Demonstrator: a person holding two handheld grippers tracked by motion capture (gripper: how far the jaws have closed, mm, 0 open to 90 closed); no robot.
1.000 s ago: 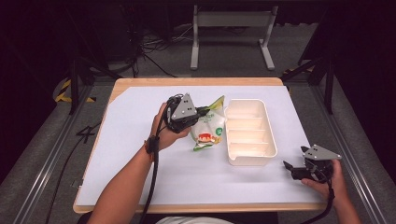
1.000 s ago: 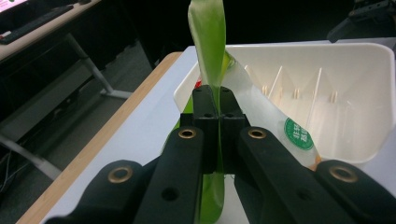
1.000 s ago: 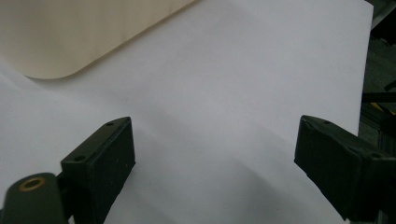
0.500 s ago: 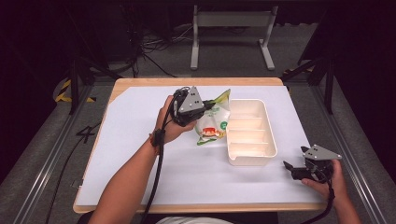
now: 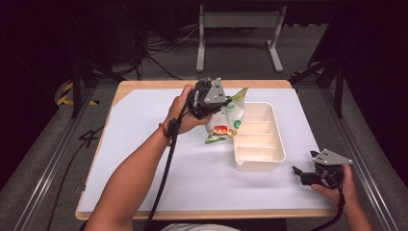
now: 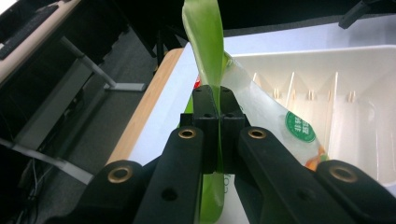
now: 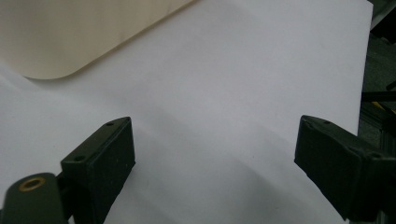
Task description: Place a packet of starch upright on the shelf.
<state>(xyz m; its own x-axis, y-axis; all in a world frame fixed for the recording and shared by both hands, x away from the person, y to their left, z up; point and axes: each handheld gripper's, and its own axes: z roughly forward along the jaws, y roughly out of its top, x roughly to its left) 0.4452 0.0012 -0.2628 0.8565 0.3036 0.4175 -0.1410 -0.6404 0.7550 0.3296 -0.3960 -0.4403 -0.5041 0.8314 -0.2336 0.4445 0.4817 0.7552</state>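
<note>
Carry step in hand: left tongs [image 5: 230, 102] were pinching the green sealed edge of the snack pouch [image 5: 223, 122], pads [image 6: 204, 109] pressed tight on the film, pouch hanging tilted above the tabletop [image 5: 144, 144] near the far edge, just beside the left wall of the divided tray [image 5: 260, 144]. Pouch bottom looked clear of the tabletop surface; in the left gripper view the bag's body leaned toward the tray's compartments. Right tongs [image 5: 302, 173] rested idle near the near right corner, jaws spread wide with nothing between them, just outside the tray's near end. Judged: transfer underway, placement not yet done. Next move would call for swinging the pouch over the tray's rim, lowering it until it settles across or inside the compartments, then releasing; pouch looked longer than one compartment, so it may lie across the dividers.
</note>
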